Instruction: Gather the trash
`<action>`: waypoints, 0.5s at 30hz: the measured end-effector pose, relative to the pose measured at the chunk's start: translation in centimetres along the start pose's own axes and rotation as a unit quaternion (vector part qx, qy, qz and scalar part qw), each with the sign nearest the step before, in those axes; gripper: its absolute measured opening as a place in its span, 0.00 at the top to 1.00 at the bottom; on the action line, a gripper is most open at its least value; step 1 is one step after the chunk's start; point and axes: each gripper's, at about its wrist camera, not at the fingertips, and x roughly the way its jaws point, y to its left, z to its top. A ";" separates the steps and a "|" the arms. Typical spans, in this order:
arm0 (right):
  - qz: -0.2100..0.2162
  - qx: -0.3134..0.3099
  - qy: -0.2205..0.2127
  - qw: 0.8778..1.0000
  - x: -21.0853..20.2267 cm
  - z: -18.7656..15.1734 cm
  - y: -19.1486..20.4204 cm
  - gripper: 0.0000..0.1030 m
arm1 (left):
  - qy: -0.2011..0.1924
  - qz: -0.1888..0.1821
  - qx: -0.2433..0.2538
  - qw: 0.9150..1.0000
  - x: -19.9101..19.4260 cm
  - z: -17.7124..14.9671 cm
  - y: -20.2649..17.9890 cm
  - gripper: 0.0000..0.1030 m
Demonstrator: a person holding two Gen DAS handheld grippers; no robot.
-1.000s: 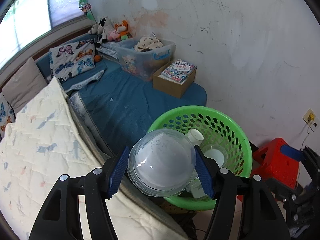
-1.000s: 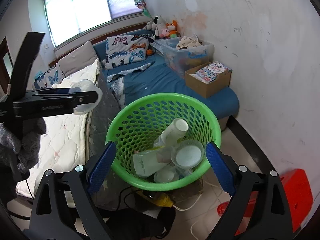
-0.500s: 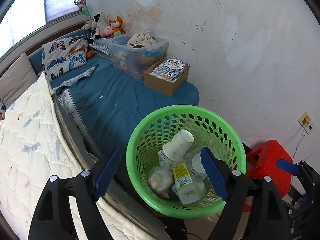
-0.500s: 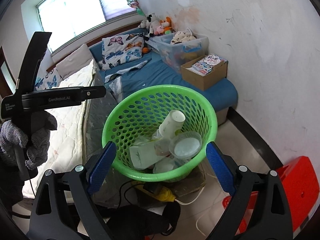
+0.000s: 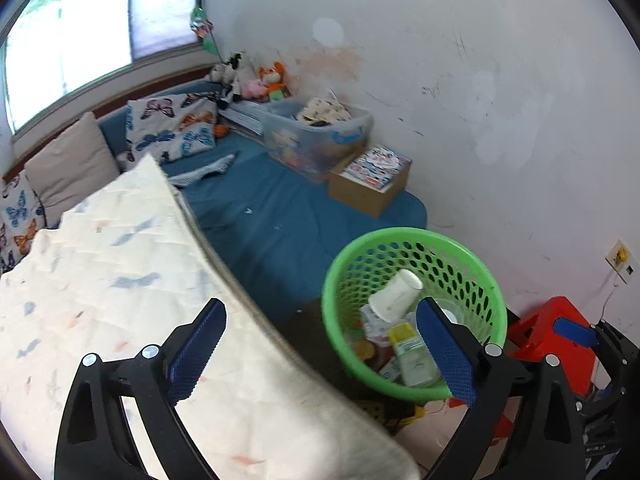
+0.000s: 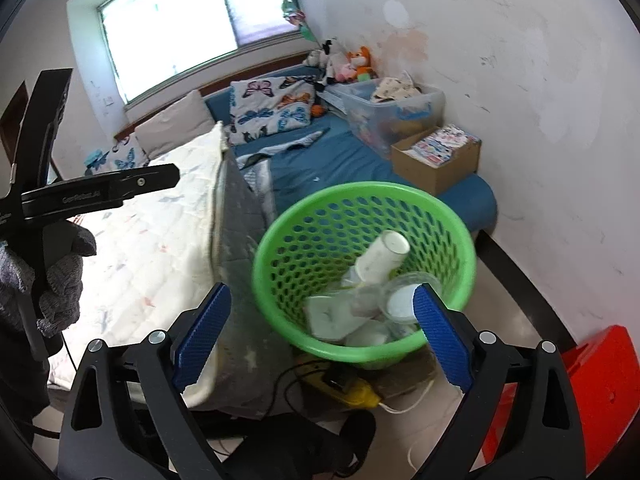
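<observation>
Left gripper [image 5: 322, 350]: jaws spread wide, nothing between them, low in the left wrist frame over the quilt edge.
Right gripper [image 6: 320, 330]: jaws wide apart and empty, at the bottom of the right wrist frame, just before the basket.
Green basket [image 6: 280, 248]: centre-right, on the floor beside the bed; holds the trash.
Trash: a white paper cup [image 6: 380, 260] leaning on its side, a clear lidded tub [image 6: 400, 300], a bottle with a yellow label [image 5: 412, 354].
Bed: blue mattress [image 5: 280, 216] in mid-frame; cream quilt [image 5: 120, 280] filling the lower left.
Pillows: butterfly-print pillow [image 5: 172, 128] and a beige pillow [image 5: 68, 160], upper left under the window [image 6: 180, 20].
Wall side: clear storage bin [image 5: 316, 140] and cardboard box [image 5: 368, 184] on the mattress against the scuffed white wall [image 5: 500, 100]; plush toys [image 5: 256, 78] in the corner.
Floor: red stool [image 6: 600, 392] at lower right; a yellow object with cables [image 6: 356, 388] beneath the basket.
</observation>
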 end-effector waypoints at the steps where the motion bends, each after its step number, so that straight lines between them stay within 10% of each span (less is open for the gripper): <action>1: 0.000 -0.003 -0.001 1.000 0.0 0.1 0.3 0.11 | -0.005 0.008 -0.002 1.000 -0.7 -0.2 0.5 0.09; 15: 0.035 -0.060 -0.014 0.997 -0.6 0.9 6.6 0.08 | -0.039 0.099 -0.030 0.994 -8.2 -3.2 5.7 0.07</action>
